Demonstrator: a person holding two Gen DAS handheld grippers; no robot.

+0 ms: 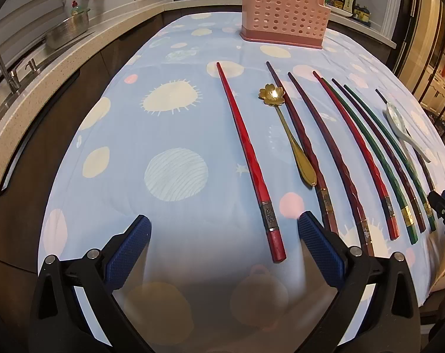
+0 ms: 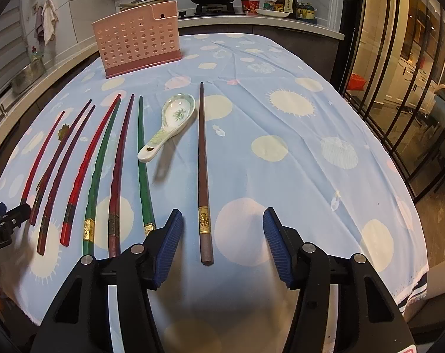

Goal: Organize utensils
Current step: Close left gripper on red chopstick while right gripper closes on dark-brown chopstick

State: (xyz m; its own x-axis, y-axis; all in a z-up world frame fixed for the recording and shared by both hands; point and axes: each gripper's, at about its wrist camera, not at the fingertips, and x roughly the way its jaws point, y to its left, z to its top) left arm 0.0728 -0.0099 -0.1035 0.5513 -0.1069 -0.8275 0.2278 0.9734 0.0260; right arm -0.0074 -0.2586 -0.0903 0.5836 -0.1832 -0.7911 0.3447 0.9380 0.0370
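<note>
Left wrist: left tongs (image 1: 224,225) open, empty, straddling red chopstick (image 1: 246,158); pink holder (image 1: 284,11) at 12 o'clock.
Right wrist: right tongs (image 2: 222,220) open around brown chopstick (image 2: 203,173), not pinching. Step: pickup. Next: close, lift.

Each tool (image 2: 222,217) has 2 black arms, ribbed blue pads (image 1: 128,247) and silver screws.

Warm indoor light washes your table (image 1: 178,123) evenly, with a hot glint on the gold spoon (image 1: 272,94) and reflections streaking the glass doors (image 2: 399,88) at right. Your fisheye lenses bow every edge and darken the corners. Soft shadows pool beneath your fingers (image 1: 128,247), where the nearest cloth blurs; the far kitchen stays reasonably sharp
</note>
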